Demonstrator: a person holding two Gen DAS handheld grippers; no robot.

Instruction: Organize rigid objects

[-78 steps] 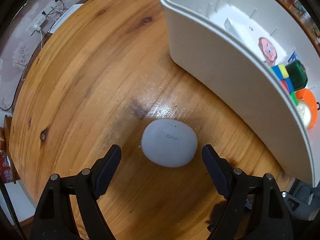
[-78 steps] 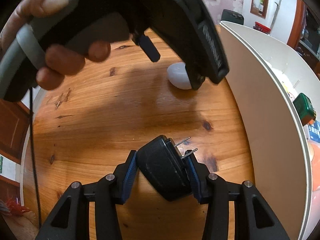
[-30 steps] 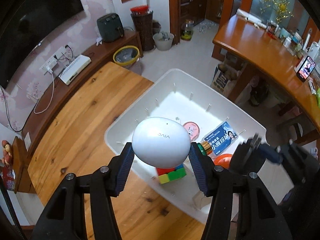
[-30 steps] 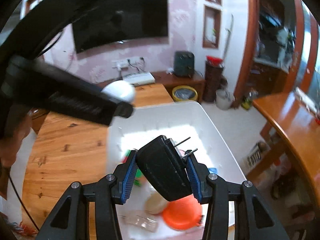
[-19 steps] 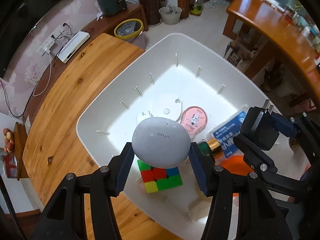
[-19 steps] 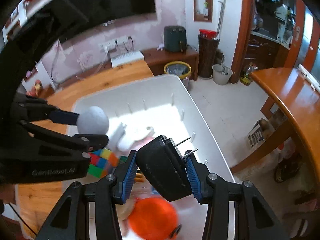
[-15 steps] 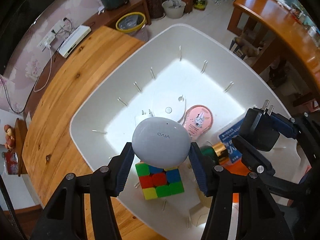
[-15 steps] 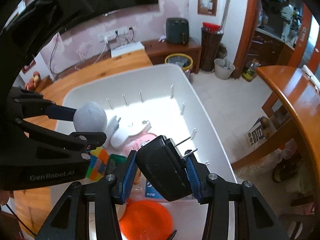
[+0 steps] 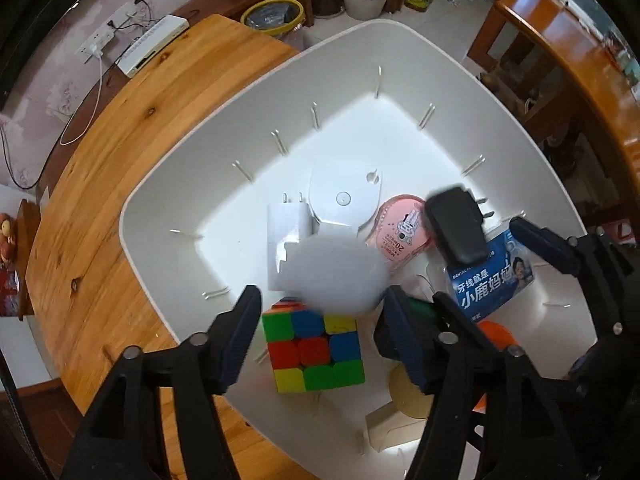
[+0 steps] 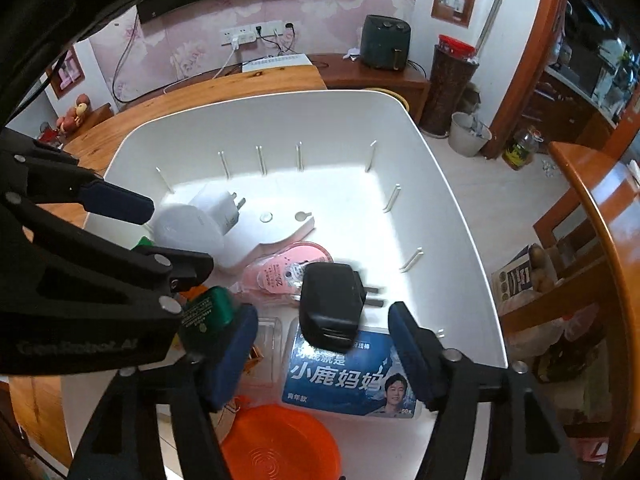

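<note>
Over the white bin (image 9: 224, 128), my left gripper (image 9: 323, 296) points straight down and its jaws are opening. The white earbud case (image 9: 336, 276) is blurred just past the fingertips, clear of both pads, above the Rubik's cube (image 9: 314, 350). My right gripper (image 10: 324, 312) hangs beside it with its jaws opening too. The black plug charger (image 10: 332, 304) has left its pads and is tipping over a blue packet (image 10: 352, 376) in the bin (image 10: 440, 200). In the left wrist view the charger (image 9: 456, 228) shows beside a pink round case (image 9: 402, 232).
Lying in the bin are a white plug charger (image 9: 286, 232), a white flat piece (image 9: 344, 196), a green item (image 10: 208, 312) and an orange lid (image 10: 280, 444). The bin stands on a wooden table (image 9: 120, 140), whose edge is near the bin's far side.
Both grippers have sunk lower over the bin. Their jaws have spread, and the white case and the black charger have come free of the pads and are dropping.
</note>
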